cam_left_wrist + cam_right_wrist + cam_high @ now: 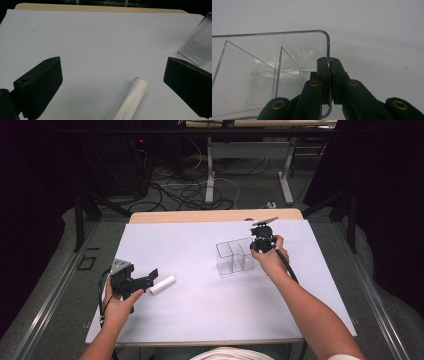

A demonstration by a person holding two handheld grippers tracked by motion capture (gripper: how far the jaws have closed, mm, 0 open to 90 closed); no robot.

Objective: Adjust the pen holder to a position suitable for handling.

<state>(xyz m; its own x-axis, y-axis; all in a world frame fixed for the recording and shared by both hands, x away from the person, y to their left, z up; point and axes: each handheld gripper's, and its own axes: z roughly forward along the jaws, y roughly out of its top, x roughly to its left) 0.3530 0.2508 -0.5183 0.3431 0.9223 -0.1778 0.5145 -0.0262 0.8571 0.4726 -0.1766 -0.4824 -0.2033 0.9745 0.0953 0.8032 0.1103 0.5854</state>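
Right tool [329, 65] is clamped on the end wall of the clear bin [234, 256], mid-bench [200, 310]. Thin-wall pinch: bin could slip or tip. Left tool [112, 82] open over the white tube [133, 98], lying flat front-left; long axis diagonal, flanged end toward the bin. Could roll when pinched.

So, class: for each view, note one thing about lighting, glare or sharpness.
High view: room edges sink into darkness, the white table cover brightly lit. Left gripper view: the white tube is sharp, its near end cropped. Right gripper view: the clear organizer shows faint reflections, and the close jaws look soft.
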